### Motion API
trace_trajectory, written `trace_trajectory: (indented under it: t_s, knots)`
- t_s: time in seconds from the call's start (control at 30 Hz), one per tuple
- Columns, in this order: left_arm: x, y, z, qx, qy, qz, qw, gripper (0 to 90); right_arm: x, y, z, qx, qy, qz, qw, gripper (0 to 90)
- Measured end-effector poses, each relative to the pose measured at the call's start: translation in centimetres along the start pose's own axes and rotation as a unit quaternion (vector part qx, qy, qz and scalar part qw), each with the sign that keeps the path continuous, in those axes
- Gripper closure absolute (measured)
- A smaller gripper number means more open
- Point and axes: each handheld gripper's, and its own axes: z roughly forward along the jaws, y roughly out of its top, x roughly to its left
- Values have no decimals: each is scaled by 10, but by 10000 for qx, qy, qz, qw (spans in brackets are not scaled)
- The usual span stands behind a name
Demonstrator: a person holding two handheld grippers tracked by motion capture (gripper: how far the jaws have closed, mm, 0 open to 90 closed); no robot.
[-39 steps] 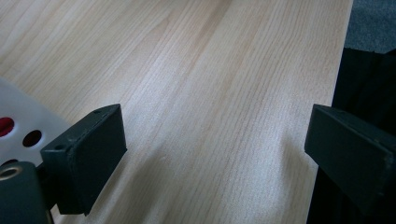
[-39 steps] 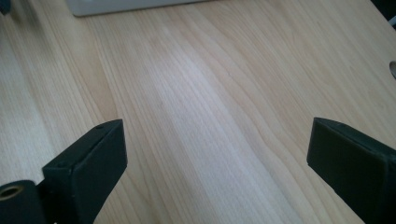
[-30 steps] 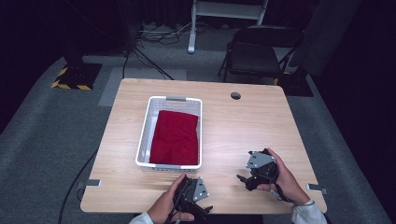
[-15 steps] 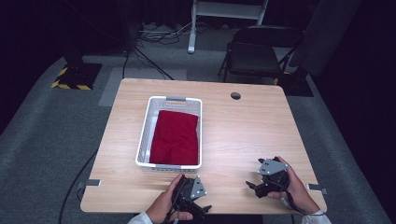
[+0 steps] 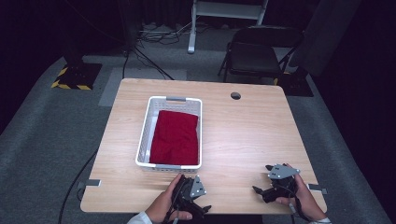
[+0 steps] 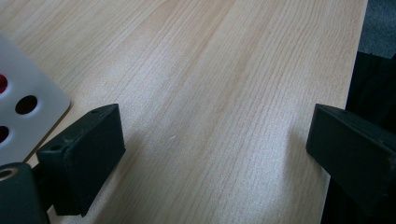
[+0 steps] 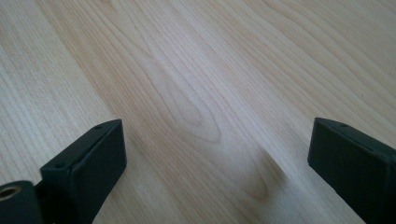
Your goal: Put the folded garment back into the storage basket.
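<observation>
A red cloth [image 5: 176, 137] lies folded flat inside a white basket [image 5: 145, 131] that stands on the left half of the wooden worktop [image 5: 247, 135], its long side running away from the person. The left tool [image 5: 198, 205] rests at the near edge of the worktop, just in front of the basket's near wall; its own view shows the jaws spread wide over bare wood, nothing between them, with a corner of the basket [image 6: 28, 112] at the left. The right tool [image 5: 261, 192] sits well apart, near the right front corner, jaws likewise wide and empty. A black chair [image 5: 254, 53] stands beyond the worktop.
</observation>
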Motion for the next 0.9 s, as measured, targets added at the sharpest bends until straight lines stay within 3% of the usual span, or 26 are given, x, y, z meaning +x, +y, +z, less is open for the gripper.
trace_trajectory:
  t_s: [0.2, 0.37, 0.9]
  knots:
    - [0, 0, 0, 7, 0, -6, 10000, 41, -7, -14, -2, -209, 182, 437, 9987, 32]
    - [0, 0, 0, 2, 3, -8, 10000, 36, -11, -22, -4, -238, 328, 661, 9970, 23]
    - [0, 0, 1, 10, -13, 2, 10000, 33, -23, -38, -16, -184, 200, 843, 9961, 6]
